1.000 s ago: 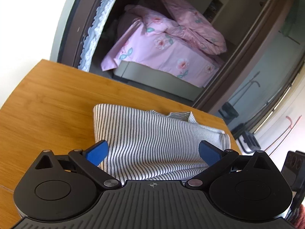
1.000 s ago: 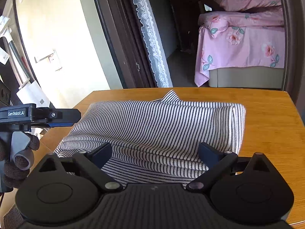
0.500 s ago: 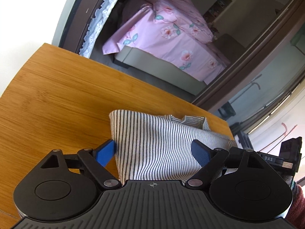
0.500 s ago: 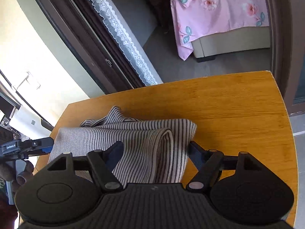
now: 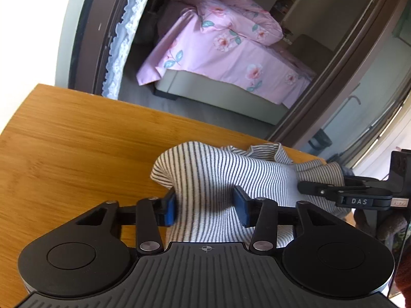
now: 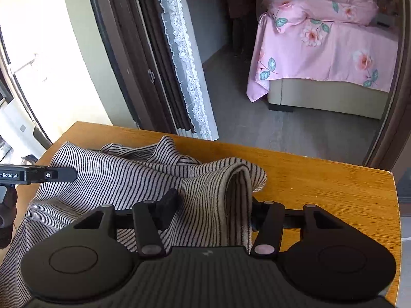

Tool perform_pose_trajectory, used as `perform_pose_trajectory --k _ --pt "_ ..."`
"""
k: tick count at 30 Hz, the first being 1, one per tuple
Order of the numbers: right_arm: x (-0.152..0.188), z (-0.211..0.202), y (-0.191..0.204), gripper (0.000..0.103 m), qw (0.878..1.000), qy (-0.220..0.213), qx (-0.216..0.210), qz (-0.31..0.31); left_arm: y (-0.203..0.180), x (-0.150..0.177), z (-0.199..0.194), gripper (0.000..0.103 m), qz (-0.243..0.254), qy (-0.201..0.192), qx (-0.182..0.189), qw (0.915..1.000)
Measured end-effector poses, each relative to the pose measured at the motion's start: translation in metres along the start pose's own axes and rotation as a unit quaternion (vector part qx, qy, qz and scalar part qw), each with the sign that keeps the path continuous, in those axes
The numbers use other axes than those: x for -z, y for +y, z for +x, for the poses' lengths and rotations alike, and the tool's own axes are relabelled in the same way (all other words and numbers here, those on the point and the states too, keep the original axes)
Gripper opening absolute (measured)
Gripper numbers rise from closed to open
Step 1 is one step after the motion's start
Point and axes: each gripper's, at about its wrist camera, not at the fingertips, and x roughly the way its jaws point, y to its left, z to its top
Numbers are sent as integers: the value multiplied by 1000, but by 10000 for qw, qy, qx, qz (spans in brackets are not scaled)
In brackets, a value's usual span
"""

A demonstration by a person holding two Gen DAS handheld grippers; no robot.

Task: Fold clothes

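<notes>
The left gripper (image 5: 205, 206) has its two blue-padded fingers (image 5: 169, 209) drawn in against a raised bunch of the striped garment (image 5: 218, 174), one pad pressing each side of the fold, so it is holding the cloth. Ahead of its fingers the gathered fabric rises in a rounded hump, and beyond that the collar sticks up. The wooden table (image 5: 77, 141) spreads bare to the left of the tool and ahead of it. To its right, near the garment's far edge, the other tool's black finger reaches in over the cloth.

The right gripper (image 6: 208, 210) is likewise closed around the garment (image 6: 128, 172): a thick doubled fold of striped fabric stands between its fingers, the left black finger (image 6: 167, 209) pressed into the cloth, the right one mostly hidden behind the fold. The rest of the garment spreads leftward from this tool and lies rumpled on the table (image 6: 321, 187), with the collar ahead and to the left. Bare tabletop lies to the right of the tool. At the far left edge of this view the left tool's black finger pokes in above the cloth, with a dark-gloved hand (image 6: 6, 210) beneath it.

Past the table, straight ahead of both tools, an open doorway shows a bed (image 6: 328, 51) with pink floral bedding and a white lace curtain (image 6: 185, 59)
</notes>
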Motion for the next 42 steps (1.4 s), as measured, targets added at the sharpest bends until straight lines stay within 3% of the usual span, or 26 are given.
perform_pose_trajectory --k 1,3,8,13,18,23,28,33,37,41,42 --pt "-1 -2 1 35 9999 -91 61 35 -1 -1 2 41 48 -17 -46 10000" --pt "-2 -15 12 28 9989 -365 200 -219 -5 -2 3 37 151 -67 -133 9998" --pt "5 -65 57 25 9845 -1119 317 -1312 -25 -5 -19 29 555 -382 -190 9975" --pt "26 -124 88 25 9646 -1660 437 -2002 -55 4 -67 29 1299 -902 -152 9873" --pt "65 -166 108 25 9517 -1687 588 -2497 -73 32 -115 29 1738 -1147 -69 9780" --pt "117 -187 123 25 9523 -1316 611 -2686 -75 71 -147 29 1903 -1009 -33 9765" --pt "172 -193 125 25 9606 -767 663 -2588 -63 113 -164 32 1781 -559 29 9824" --pt "206 -221 114 27 9782 -548 440 -1952 -48 141 -190 33 1531 -151 115 9880" --pt "209 -248 100 46 9873 -650 313 -1413 -32 145 -218 61 1198 -115 374 9920" --pt "194 -267 84 52 9943 -907 114 -556 -20 137 -231 75 777 -222 542 9953" --pt "191 -269 80 59 9952 -937 2 -269 -17 136 -229 75 654 -224 561 9960"
